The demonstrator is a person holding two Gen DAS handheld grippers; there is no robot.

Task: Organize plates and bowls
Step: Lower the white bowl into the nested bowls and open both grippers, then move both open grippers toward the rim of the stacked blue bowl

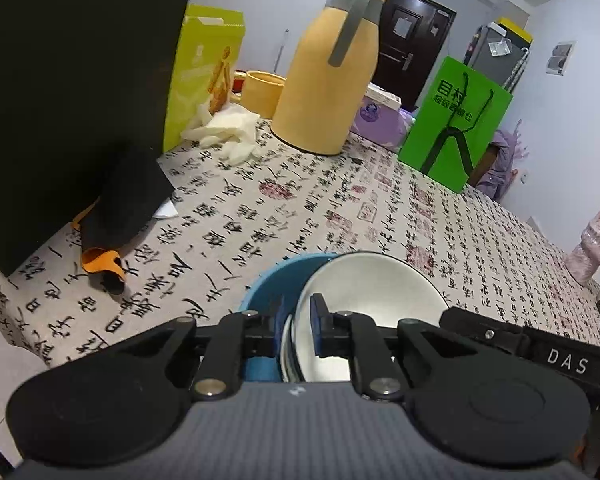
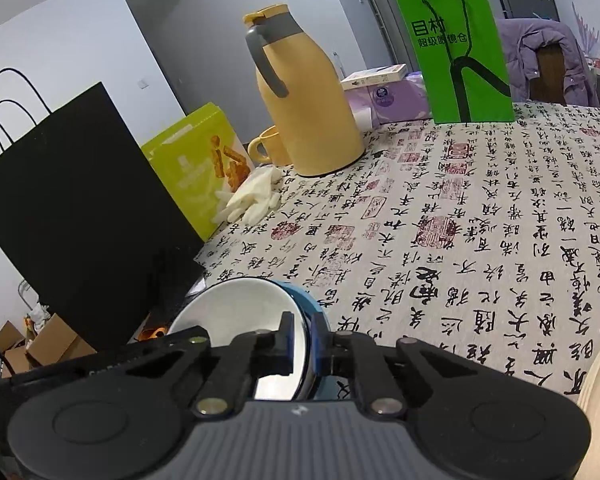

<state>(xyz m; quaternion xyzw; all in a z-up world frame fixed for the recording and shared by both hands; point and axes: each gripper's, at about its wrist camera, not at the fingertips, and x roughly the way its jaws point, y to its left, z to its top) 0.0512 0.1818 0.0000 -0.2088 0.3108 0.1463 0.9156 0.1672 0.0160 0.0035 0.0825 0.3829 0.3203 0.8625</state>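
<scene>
A shiny steel bowl (image 1: 372, 284) sits nested inside a blue bowl (image 1: 274, 280) on the calligraphy-print tablecloth (image 1: 300, 200). My left gripper (image 1: 298, 332) is shut on the near rim of the stacked bowls, one pad outside the blue wall and one inside the steel bowl. In the right wrist view the same steel bowl (image 2: 240, 304) and blue bowl (image 2: 310, 302) lie close in front. My right gripper (image 2: 302, 340) is shut on their rim from the opposite side. The black body of the right gripper (image 1: 540, 352) shows beside the bowls in the left view.
A yellow thermos jug (image 2: 304, 112), a yellow mug (image 2: 270, 146), a green paper bag (image 2: 456, 48), a black paper bag (image 2: 80, 184), a lime box (image 2: 196, 160) and white gloves (image 2: 252, 196) stand along the far side. A pink vase (image 1: 596, 240) stands at the right edge.
</scene>
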